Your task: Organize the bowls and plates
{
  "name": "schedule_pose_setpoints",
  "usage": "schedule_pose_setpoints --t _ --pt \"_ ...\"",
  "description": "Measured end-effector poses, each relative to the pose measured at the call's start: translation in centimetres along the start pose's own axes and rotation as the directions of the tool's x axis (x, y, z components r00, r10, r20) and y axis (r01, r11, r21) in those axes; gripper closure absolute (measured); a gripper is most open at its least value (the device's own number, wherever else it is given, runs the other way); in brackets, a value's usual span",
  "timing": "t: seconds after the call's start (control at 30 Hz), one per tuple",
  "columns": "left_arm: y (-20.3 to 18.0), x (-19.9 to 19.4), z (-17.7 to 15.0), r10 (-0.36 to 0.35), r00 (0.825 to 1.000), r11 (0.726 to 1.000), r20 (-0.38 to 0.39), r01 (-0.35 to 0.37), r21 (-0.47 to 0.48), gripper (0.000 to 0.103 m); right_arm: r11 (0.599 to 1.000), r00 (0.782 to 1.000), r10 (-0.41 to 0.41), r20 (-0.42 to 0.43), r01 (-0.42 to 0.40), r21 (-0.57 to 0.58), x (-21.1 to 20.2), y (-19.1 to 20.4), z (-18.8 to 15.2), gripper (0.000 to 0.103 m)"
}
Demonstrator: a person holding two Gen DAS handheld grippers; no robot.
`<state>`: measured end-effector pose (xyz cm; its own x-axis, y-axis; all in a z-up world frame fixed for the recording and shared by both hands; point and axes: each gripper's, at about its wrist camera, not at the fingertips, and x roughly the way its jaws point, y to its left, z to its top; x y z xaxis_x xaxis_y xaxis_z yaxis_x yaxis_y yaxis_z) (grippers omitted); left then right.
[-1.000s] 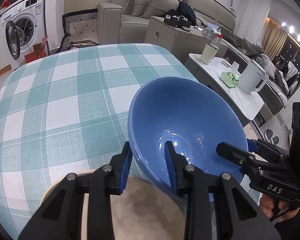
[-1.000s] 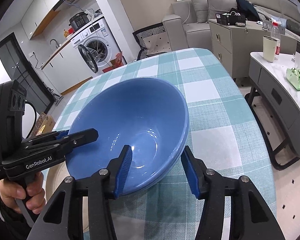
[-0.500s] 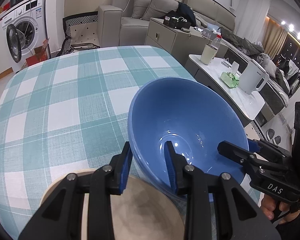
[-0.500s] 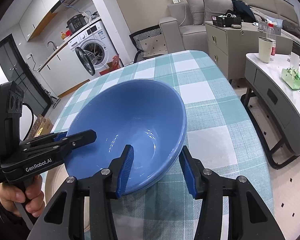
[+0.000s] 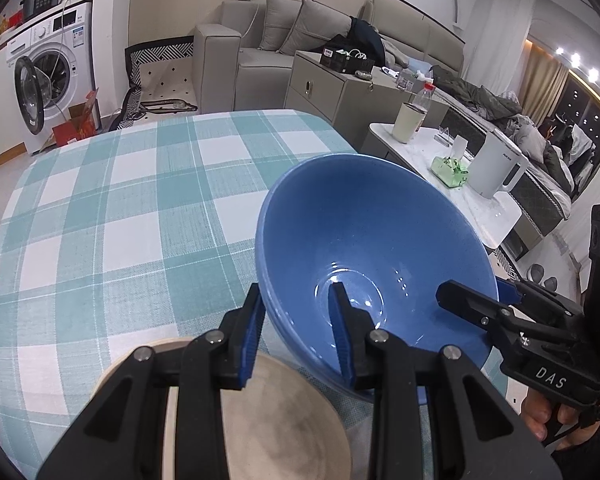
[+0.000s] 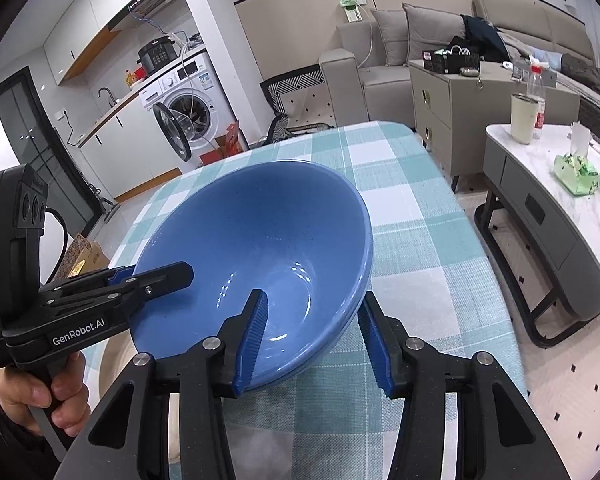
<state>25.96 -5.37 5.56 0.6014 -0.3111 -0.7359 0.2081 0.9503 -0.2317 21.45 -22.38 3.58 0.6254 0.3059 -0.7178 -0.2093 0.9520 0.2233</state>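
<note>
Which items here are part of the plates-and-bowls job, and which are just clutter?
Job:
blue bowl, rim gripped by left gripper and right gripper
beige plate on the checked table

Clutter:
white kettle
cream tumbler
green tissue pack
washing machine

Open-plan home: a white front-loading washing machine (image 6: 188, 116) is standing beside kitchen cabinets, facing a grey cushioned fabric sofa (image 6: 384, 60).
</note>
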Motion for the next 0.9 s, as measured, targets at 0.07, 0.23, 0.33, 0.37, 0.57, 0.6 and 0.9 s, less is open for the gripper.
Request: schedule_pose_setpoints --t 0.07,0.23,0.33,0.37,0.57,0.6,0.9 --pt "0.0 -0.6 0.0 0.001 1.0 1.0 0.01 -0.001 -0.002 0.072 1.0 1.0 0.0 0.006 0.0 -0.006 -0.5 0.4 0.1 0.055" --pt "0.2 -2.3 0.0 0.002 0.999 1.0 0.032 -0.002 -0.011 0.072 1.0 1.0 0.003 0.021 -0.003 -0.016 -1.6 1.3 0.4 0.055" --pt "0.4 -3.0 0.0 0.003 0.999 1.0 0.04 -0.002 -0.017 0.072 1.0 0.999 0.004 0.034 -0.004 -0.024 -2.3 2.1 0.5 0.055" --pt "0.4 -3.3 0.0 0.006 0.999 1.0 0.045 -0.005 -0.018 0.072 1.0 0.999 0.006 0.039 -0.005 -0.027 -2.6 2.3 0.6 0.055" --pt "0.7 -4.7 -0.3 0.02 0.998 1.0 0.062 -0.018 -0.023 0.072 0.999 0.999 0.01 0.048 -0.008 -0.043 -3.3 3.6 0.7 0.055" --pt "0.8 -4.9 -0.3 0.023 0.998 0.999 0.064 -0.022 -0.024 0.072 0.999 0.999 0.013 0.047 -0.011 -0.046 -3.4 3.8 0.6 0.055" --pt "2.3 -6.5 -1.6 0.071 0.995 0.996 0.073 -0.067 -0.06 0.072 0.996 0.998 0.046 0.035 -0.043 -0.084 -3.2 6.0 0.3 0.055"
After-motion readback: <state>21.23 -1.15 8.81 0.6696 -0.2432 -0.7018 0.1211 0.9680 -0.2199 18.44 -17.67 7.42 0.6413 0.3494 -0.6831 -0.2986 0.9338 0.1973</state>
